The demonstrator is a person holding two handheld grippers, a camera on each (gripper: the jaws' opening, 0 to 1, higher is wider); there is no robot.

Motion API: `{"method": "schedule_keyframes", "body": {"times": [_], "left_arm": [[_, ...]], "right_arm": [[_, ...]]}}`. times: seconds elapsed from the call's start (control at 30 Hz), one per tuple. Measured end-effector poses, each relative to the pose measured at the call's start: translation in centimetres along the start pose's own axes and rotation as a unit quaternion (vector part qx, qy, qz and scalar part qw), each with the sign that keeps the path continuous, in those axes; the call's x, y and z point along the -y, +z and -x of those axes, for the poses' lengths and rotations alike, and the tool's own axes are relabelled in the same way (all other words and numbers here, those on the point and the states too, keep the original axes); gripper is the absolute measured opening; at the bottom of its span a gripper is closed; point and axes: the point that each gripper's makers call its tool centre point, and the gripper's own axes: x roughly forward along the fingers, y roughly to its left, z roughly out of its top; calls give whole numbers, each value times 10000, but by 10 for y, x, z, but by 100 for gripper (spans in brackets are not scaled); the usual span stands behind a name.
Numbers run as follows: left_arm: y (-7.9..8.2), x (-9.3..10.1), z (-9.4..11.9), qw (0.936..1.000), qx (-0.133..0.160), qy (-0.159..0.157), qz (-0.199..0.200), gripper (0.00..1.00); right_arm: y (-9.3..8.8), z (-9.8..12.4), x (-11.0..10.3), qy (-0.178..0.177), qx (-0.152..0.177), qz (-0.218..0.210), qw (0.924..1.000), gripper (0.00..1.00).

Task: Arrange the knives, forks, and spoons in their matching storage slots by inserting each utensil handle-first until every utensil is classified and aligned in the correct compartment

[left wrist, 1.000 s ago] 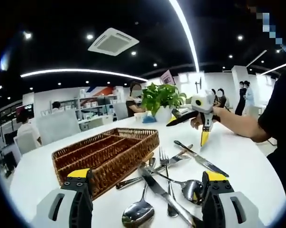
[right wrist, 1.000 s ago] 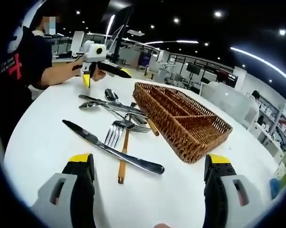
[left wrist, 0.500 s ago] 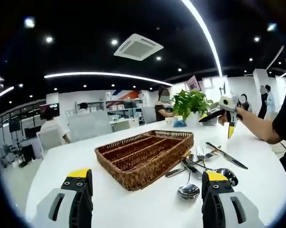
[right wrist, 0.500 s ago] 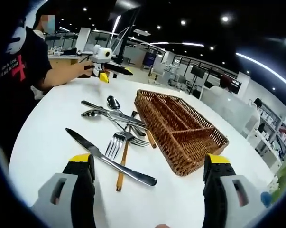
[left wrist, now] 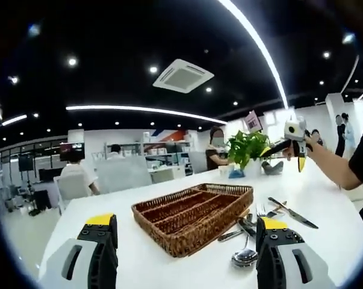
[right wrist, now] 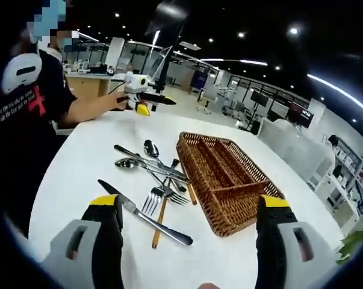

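White and round, the table (right wrist: 79, 162) stands in an open office with ceiling spots and a long light strip overhead. On it sits the wicker cutlery tray (right wrist: 226, 180), ahead of the right gripper (right wrist: 187, 211) and a little toward its right jaw; in the left gripper view the tray (left wrist: 193, 211) lies straight ahead between the jaws of the left gripper (left wrist: 184, 226). Its compartments look empty. The loose cutlery lies just beside the tray's long side: a knife (right wrist: 146, 215) nearest the right gripper, forks (right wrist: 160, 197) overlapping a wooden-handled piece (right wrist: 159, 221), and spoons (right wrist: 146, 149) farther off. In the left gripper view a spoon (left wrist: 244, 257) lies by the right jaw and a knife (left wrist: 292, 212) farther out.

Both grippers stand wide open, holding nothing.

Compared with a second ago, both cameras have pulled back and upward: tray and cutlery appear smaller and farther, while the utensils lie as they did. A potted plant (left wrist: 246, 149) stands beyond the tray, and seated people show in the background.
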Motion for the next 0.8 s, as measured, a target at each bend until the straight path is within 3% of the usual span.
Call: {"method": "schedule_keyframes", "body": {"times": [0.1, 0.13, 0.2, 0.27, 0.3, 0.37, 0.47, 0.57, 0.8], "left_arm": [[-5, -2, -1, 10000, -40, -18, 57, 100], [-6, -3, -1, 10000, -52, -14, 70, 100], [-11, -3, -1, 9998, -165, -29, 104, 100], [-20, 3, -1, 9989, -447, -149, 1, 100], [-22, 1, -2, 9984, -519, -72, -202, 100], [-22, 4, -4, 9985, -504, -96, -176, 100], [-21, 4, -4, 9986, -486, -118, -146, 100], [-21, 4, -4, 9985, -505, -99, -174, 100], [-22, 3, -4, 9984, -515, -94, -219, 100]], "right_arm": [[-7, -16, -4, 59, 110, -217, 9997, 91], [-11, -20, -4, 35, 73, -166, 9998, 91], [-30, -23, -14, 162, -416, 182, 9988, 91], [-32, -27, -15, 95, -385, 149, 9991, 93], [-33, -29, -21, 219, -326, 152, 9991, 89], [-40, -33, -27, 406, -425, 228, 9980, 82], [-50, -39, -24, 344, -567, 193, 9976, 87], [-58, -42, -30, 504, -695, 149, 9962, 85], [-73, -54, -33, 642, -965, 242, 9930, 74]]}}
